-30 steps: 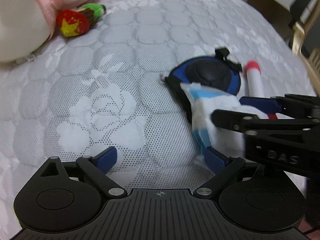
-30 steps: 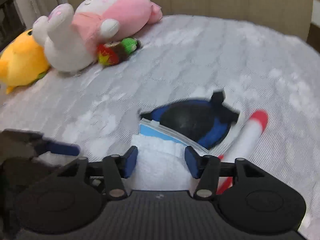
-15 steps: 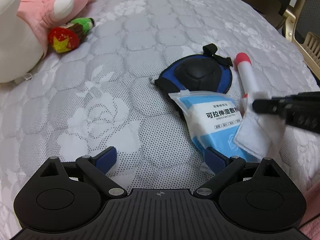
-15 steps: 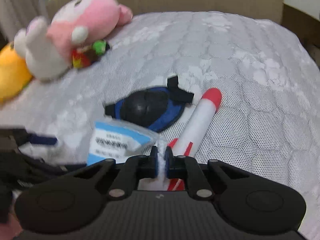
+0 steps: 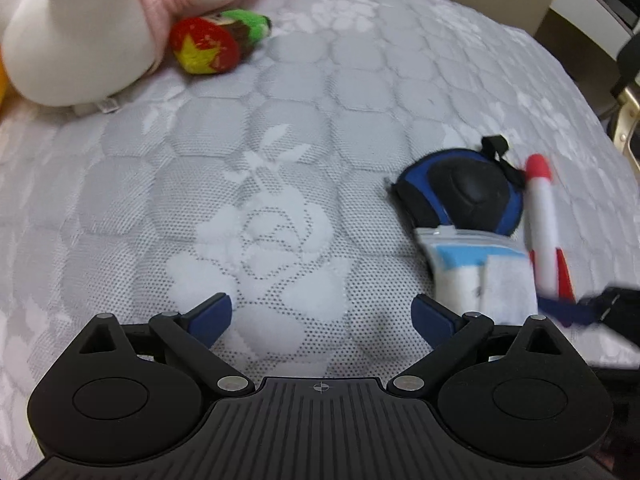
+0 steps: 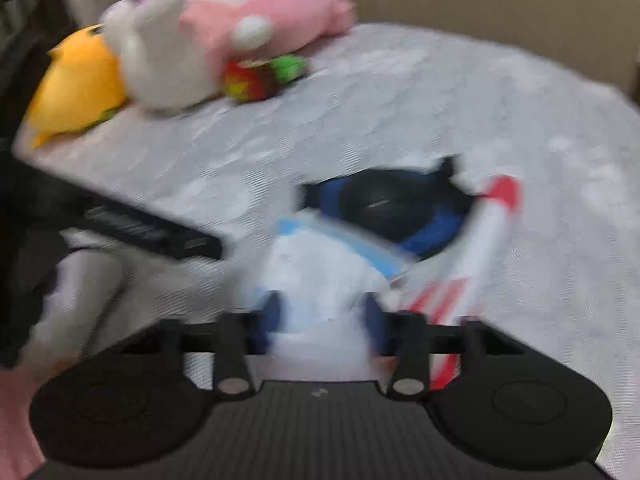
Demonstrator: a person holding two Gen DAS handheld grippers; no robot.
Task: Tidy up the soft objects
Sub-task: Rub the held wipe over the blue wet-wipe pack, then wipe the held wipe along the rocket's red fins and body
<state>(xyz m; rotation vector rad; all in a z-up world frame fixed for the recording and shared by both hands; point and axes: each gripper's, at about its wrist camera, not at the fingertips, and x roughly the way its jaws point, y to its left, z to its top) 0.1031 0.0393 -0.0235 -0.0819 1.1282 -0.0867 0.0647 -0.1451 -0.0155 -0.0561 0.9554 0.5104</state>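
A white cloth (image 5: 508, 284) lies on a blue-and-white wipes pack (image 5: 452, 260), beside a black-and-blue pad (image 5: 468, 196) and a white rocket toy with a red tip (image 5: 542, 216). My left gripper (image 5: 320, 316) is open over bare mattress, left of the pack, with nothing between its fingers. In the blurred right wrist view my right gripper (image 6: 322, 318) has its fingers apart, with the white cloth (image 6: 320, 280) between them. A pink-and-white plush (image 5: 100, 20), a small red-and-green plush (image 5: 216, 44) and a yellow plush (image 6: 80, 84) lie together at the far left.
All of it rests on a grey quilted mattress (image 5: 280, 140) with a beige headboard (image 6: 480, 0) behind. A gloved hand (image 6: 88, 280) holds the left device. A chair (image 5: 628, 80) stands past the bed's right edge.
The right gripper, shut on the lifted white cloth half a second ago, has come down onto the pack and its fingers have parted. The left gripper moved forward and left.
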